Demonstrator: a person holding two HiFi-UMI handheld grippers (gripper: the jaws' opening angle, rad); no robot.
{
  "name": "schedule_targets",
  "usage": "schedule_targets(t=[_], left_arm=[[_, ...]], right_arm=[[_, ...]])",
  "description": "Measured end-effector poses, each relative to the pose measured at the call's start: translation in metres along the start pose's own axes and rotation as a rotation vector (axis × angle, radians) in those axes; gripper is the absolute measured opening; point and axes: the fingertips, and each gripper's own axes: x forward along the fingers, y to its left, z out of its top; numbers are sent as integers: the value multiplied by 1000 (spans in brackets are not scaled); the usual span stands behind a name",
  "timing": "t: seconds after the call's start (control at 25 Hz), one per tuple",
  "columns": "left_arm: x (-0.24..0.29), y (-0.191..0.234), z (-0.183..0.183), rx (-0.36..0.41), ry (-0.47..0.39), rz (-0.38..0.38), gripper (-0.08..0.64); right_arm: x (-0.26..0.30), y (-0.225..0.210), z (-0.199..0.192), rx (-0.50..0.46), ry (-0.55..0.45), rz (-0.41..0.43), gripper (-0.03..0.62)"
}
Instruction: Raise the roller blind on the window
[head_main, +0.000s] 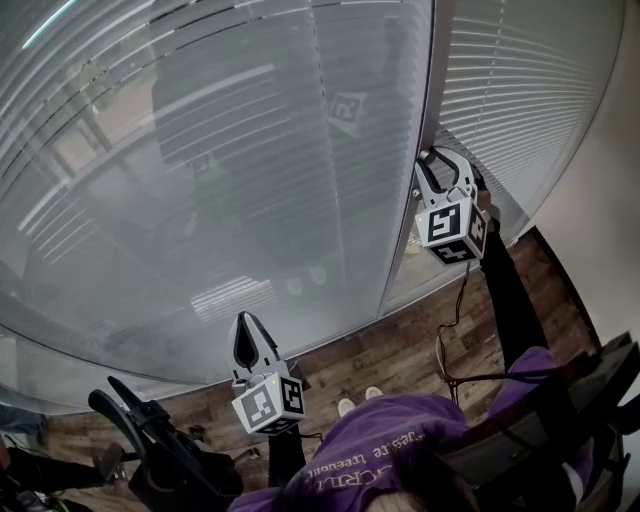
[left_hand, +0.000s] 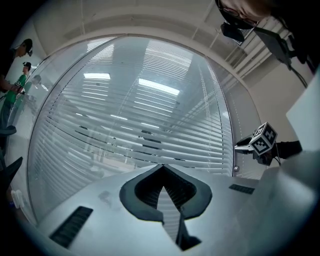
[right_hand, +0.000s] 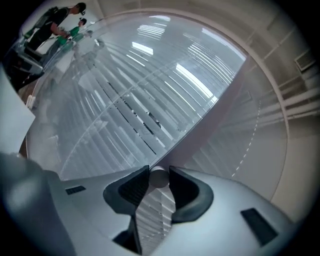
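The blind (head_main: 250, 150) hangs fully down behind the glass, its horizontal slats covering the wide pane and the narrower pane to its right. A pale upright post (head_main: 410, 180) divides the two panes, and the right gripper (head_main: 447, 165) is up against it, well above the left one. In the right gripper view its jaws pinch a small round knob (right_hand: 159, 179) that sticks out from that post (the pads sit against either side of it). A thin beaded cord (right_hand: 255, 135) runs down the pane beyond.

The left gripper (head_main: 245, 325) is low and in front of the wide pane, apart from the glass. Its jaws are pressed together at the tips with nothing between them.

Below lie a wooden floor (head_main: 400, 360), a black cable (head_main: 450, 340) trailing beneath the right arm, a purple sleeve (head_main: 400, 440) and dark equipment (head_main: 150, 440) at the lower left. Two people (right_hand: 60, 20) stand far off to the left.
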Motion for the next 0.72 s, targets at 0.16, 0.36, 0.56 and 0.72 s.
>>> schedule_targets(t=[0.16, 0.36, 0.56, 0.72], left_arm=[[2, -2, 0, 1, 0, -3, 0], [4, -4, -2, 0, 2, -2, 0], [4, -5, -2, -3, 4, -3, 0], [4, -5, -2, -4, 5, -3, 0]], right_arm=[[0, 2, 0, -109, -2, -14, 123], [2, 4, -3, -264, -7, -32, 123], [2, 6, -3, -353, -9, -51, 123], [1, 6, -3, -384, -14, -61, 123]])
